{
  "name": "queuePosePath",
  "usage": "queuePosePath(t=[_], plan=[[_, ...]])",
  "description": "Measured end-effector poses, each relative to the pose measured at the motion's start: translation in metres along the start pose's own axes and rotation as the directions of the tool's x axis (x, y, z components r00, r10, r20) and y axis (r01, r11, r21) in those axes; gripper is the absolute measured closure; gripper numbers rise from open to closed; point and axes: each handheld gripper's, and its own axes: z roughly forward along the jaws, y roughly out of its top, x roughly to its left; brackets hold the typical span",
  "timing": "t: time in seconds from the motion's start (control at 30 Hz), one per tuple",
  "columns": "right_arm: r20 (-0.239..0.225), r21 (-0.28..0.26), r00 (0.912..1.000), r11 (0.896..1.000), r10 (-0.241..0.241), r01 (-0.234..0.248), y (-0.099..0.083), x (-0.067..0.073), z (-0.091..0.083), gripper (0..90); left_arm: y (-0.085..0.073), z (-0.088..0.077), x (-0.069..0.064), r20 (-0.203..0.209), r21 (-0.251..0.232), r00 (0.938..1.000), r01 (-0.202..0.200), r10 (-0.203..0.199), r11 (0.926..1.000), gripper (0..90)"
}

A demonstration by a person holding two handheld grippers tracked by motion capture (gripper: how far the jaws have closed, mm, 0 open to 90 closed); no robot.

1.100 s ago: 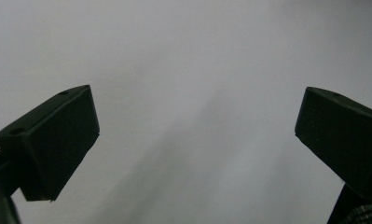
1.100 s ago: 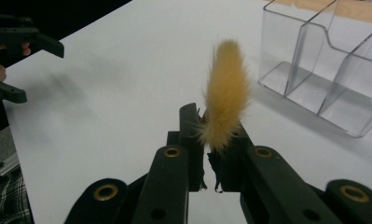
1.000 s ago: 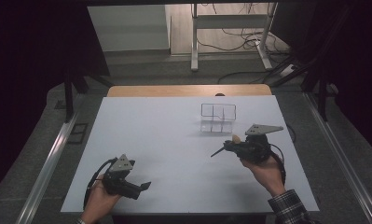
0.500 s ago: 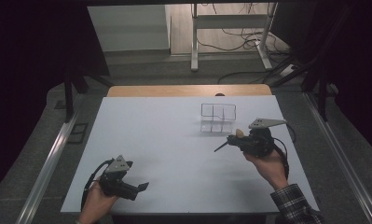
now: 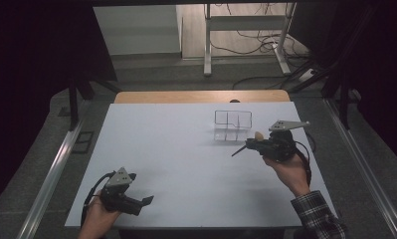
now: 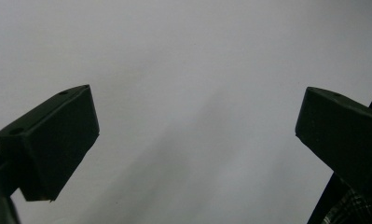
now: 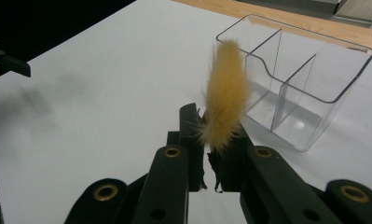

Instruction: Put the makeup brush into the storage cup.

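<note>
One white table (image 5: pixel 186 164), dark surrounds.

Even overhead light makes the white worktop (image 5: pixel 186 149) bright while the surroundings fall to near black. In the left gripper view the jaws show dark and soft-edged, with faint diffuse shadows on the surface between them. Beyond the right jaws, the clear organizer (image 7: pixel 300 84) carries small glints, and the image is slightly grainy.

Item count, table top
1 clear organiser (image 7: pixel 309 79) w/ 3 compartments, 1 yellow furry brush (image 7: pixel 225 98), 2 grippers are counted: left gripper (image 5: pixel 147 200), right gripper (image 5: pixel 236 152).
</note>
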Motion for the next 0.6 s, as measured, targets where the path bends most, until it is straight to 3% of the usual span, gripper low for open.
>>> queuePosePath(t=[0.6], plan=[[0.044,-0.022,0.9990,1.000,-0.007,0.008,0.018,-0.009,-0.002,83.7,-0.012,-0.011,0.007,-0.032,-0.012,0.9986,0.041,-0.041,0.9991,0.0]])
